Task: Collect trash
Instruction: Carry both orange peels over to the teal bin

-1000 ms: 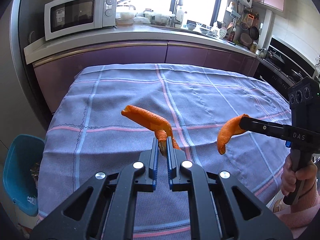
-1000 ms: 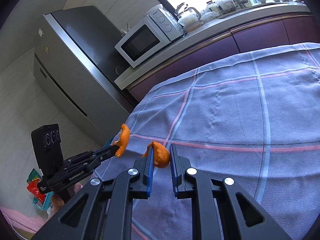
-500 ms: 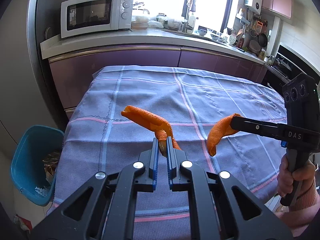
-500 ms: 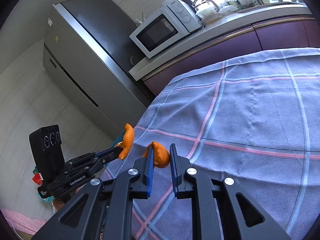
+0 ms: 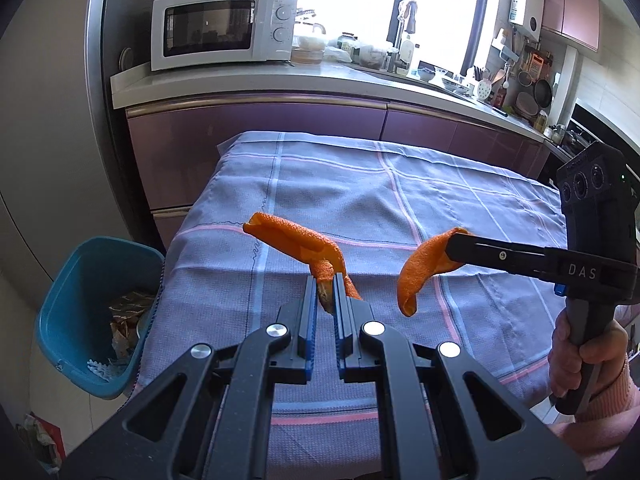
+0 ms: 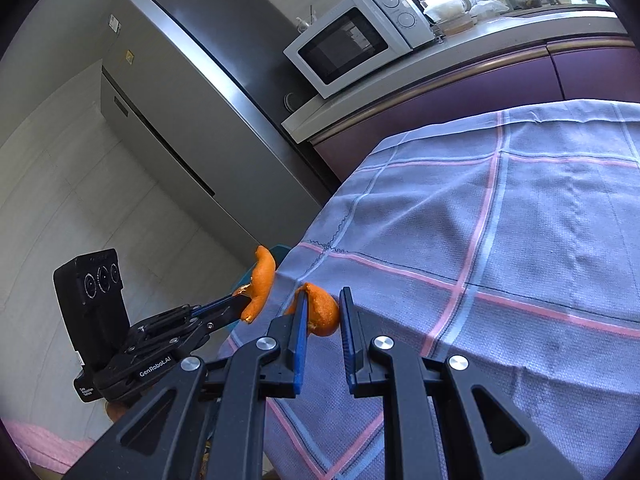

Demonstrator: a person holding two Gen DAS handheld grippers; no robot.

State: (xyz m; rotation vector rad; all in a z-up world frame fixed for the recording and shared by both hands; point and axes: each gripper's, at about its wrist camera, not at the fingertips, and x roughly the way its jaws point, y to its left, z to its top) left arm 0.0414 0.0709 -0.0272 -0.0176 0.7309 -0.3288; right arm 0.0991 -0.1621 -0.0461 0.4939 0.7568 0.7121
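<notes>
My left gripper [image 5: 325, 294] is shut on a long curled orange peel [image 5: 294, 240] and holds it above the table's left part. My right gripper [image 6: 323, 308] is shut on a second, shorter orange peel [image 6: 320, 310]; it also shows in the left wrist view [image 5: 422, 268], held at the tips to the right of the first peel. The left gripper with its peel [image 6: 262, 280] shows in the right wrist view, near the table's left edge. A blue trash bin [image 5: 86, 312] stands on the floor left of the table, with scraps inside.
The table is covered by a purple checked cloth [image 5: 400, 208]. Behind it runs a purple kitchen counter [image 5: 280, 120] with a white microwave [image 5: 220, 28]. A steel fridge [image 6: 192, 92] stands at the left, beyond the bin.
Both grippers have moved left with their peels still held. The blue bin has come further into the left wrist view.
</notes>
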